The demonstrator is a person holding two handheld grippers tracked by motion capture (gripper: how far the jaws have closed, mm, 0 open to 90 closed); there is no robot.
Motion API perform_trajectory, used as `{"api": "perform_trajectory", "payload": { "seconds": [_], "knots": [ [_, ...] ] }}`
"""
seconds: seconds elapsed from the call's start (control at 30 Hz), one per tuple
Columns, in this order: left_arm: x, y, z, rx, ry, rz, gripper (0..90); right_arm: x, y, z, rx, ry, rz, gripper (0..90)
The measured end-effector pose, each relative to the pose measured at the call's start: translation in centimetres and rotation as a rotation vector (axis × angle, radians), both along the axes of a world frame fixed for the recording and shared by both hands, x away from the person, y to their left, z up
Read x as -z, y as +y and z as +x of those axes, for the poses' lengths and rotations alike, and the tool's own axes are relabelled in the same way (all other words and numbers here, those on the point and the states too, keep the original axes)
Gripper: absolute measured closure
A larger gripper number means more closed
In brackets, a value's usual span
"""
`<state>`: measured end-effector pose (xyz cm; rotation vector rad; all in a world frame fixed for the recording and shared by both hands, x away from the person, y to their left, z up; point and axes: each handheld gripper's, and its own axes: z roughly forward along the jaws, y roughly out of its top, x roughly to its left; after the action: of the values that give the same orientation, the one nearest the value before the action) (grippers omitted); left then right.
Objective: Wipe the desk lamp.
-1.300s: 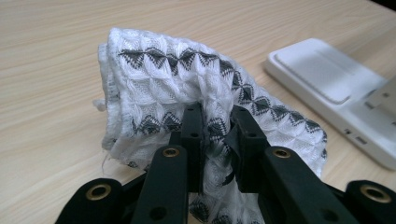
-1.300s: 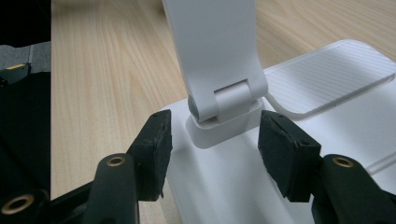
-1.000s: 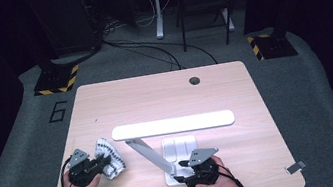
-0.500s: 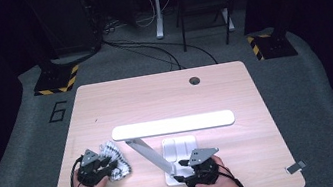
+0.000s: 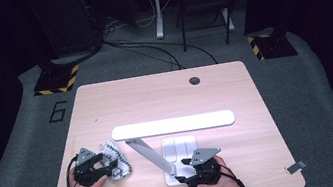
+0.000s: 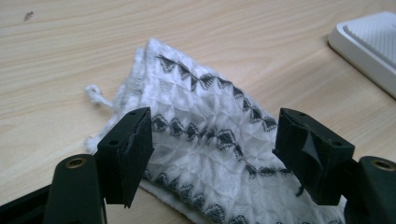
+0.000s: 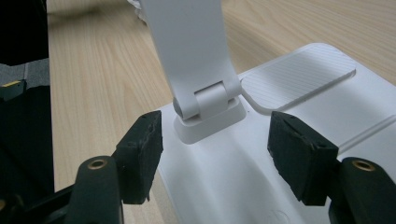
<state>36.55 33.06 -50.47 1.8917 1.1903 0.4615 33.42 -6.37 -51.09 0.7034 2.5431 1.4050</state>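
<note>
Over the cloth [image 6: 205, 140], left tongs [image 6: 212, 154] newly apart, cloth released; right tongs [image 7: 215, 156] wider astride lamp base [image 7: 224, 182].

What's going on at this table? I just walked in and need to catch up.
A person works with a gripper in each hand. The left gripper has just opened its jaws over a patterned cloth lying on the table. The right gripper is open too, its jaws either side of the hinge on the white desk lamp base.
</note>
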Motion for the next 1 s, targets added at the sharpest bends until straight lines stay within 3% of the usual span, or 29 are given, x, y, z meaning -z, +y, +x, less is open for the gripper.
{"api": "perform_trajectory", "payload": {
  "seconds": [0.2, 0.3, 0.33, 0.53, 0.7, 0.8, 1.0],
  "knots": [
    [-1.1, 0.8, -0.5, -0.039, -0.031, -0.033, 27.2, -0.1, -0.3, 0.1, 0.018, 0.001, 0.007, 33.4],
    [-1.6, 1.1, -0.7, -0.024, -0.021, -0.046, 31.5, -0.2, -0.5, 0.2, 0.023, 0.007, 0.018, 33.3],
    [-2.0, 1.1, -1.0, -0.023, -0.033, -0.070, 31.5, -0.2, -0.6, 0.4, 0.026, 0.003, 0.020, 33.3],
    [-3.3, 0.5, -1.5, 0.010, -0.054, -0.092, 31.0, -0.2, -1.0, 0.7, 0.032, 0.013, 0.024, 32.8],
    [-3.7, -0.7, -1.7, 0.042, -0.060, -0.073, 29.4, -0.5, -1.3, 0.8, 0.037, 0.008, 0.037, 32.9],
    [-4.2, -1.4, -2.2, 0.063, -0.084, -0.058, 30.0, -0.7, -1.4, 0.8, 0.044, 0.004, 0.042, 32.8],
    [-4.9, -1.9, -2.9, 0.095, -0.109, -0.090, 30.6, -1.0, -1.4, 0.6, 0.049, -0.014, 0.035, 32.7]
  ]
}}
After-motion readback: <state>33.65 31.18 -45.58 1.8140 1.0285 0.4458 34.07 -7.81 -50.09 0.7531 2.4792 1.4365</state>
